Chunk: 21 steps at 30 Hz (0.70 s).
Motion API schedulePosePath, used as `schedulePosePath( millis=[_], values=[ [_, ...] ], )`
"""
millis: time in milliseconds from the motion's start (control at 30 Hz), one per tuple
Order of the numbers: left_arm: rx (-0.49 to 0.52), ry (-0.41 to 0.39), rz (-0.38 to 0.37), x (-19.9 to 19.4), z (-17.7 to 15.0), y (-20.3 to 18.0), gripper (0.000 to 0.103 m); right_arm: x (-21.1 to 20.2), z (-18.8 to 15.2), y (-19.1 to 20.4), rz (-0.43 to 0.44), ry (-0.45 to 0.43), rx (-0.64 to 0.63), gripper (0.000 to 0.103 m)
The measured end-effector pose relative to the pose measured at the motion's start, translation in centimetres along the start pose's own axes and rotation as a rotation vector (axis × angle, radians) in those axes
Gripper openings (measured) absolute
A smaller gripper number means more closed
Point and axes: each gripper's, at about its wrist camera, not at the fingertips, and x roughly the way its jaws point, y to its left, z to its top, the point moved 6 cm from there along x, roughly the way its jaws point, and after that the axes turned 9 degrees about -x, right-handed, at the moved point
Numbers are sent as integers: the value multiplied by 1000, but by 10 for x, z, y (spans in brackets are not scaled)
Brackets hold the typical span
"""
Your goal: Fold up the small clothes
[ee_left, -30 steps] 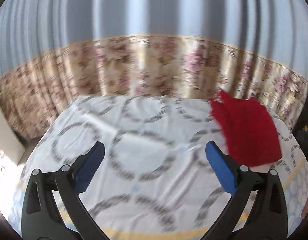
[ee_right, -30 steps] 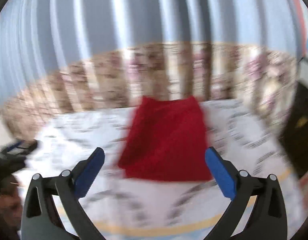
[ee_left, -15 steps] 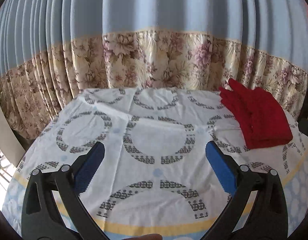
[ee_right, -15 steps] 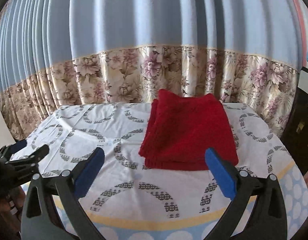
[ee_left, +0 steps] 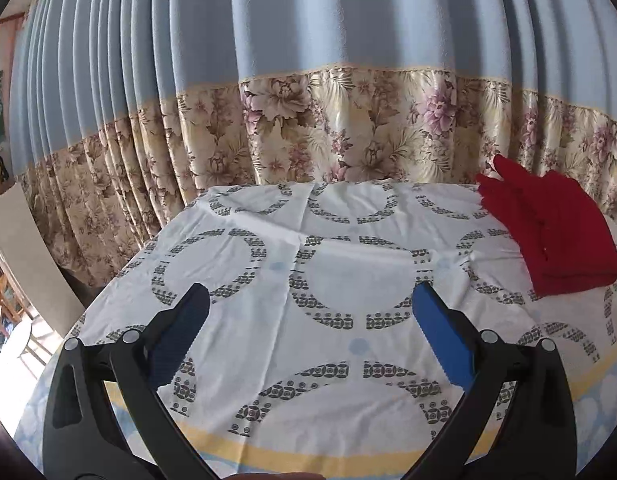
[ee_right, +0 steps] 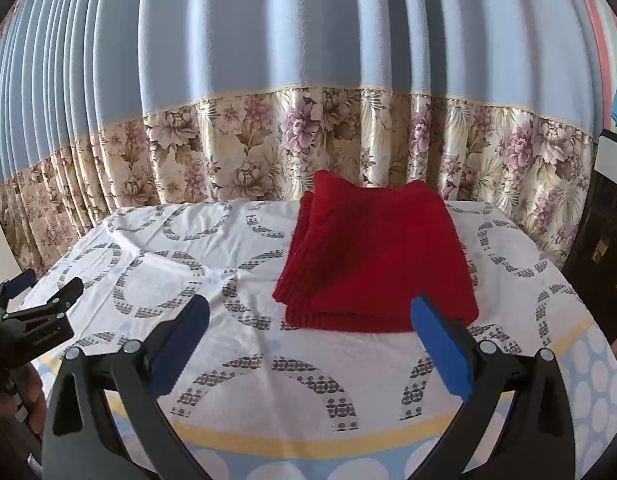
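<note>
A folded red knitted garment (ee_right: pixel 372 256) lies on the patterned tablecloth (ee_right: pixel 244 344), towards the table's back right; in the left wrist view the same garment (ee_left: pixel 552 232) sits at the far right. My right gripper (ee_right: pixel 308 312) hangs open just in front of it, nothing between its blue pads. My left gripper (ee_left: pixel 308 300) stands open over bare cloth (ee_left: pixel 340 280) to the garment's left. At the left edge of the right wrist view the left gripper (ee_right: pixel 32 296) shows from the side, held by a hand (ee_right: pixel 28 396).
A blue curtain with a floral band (ee_left: pixel 348 140) hangs close behind the table. A dark cabinet (ee_right: pixel 604 248) stands to the right of the table. A pale board (ee_left: pixel 24 248) leans at the left, with a bright floor beyond.
Both grippers have pulled back and steadied; the blur is gone. The red garment now lies a little farther from the right gripper, still folded, and both grippers stay open.
</note>
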Motion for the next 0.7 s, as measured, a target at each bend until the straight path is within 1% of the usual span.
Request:
schedulePosePath(
  millis=[133, 167, 300, 700],
  values=[
    [-6, 3, -54, -3, -3, -5, 100, 6, -5, -1, -9, 15, -17, 101],
    [-4, 6, -57, -3, -4, -5, 100, 7, -5, -2, -8, 19, -13, 101],
    [9, 8, -45, -2, -6, -6, 100, 6, -5, -3, 0, 19, 5, 101],
    [-34, 17, -44, 0, -4, 4, 100, 12, -9, -7, 2, 40, 21, 101]
  ],
)
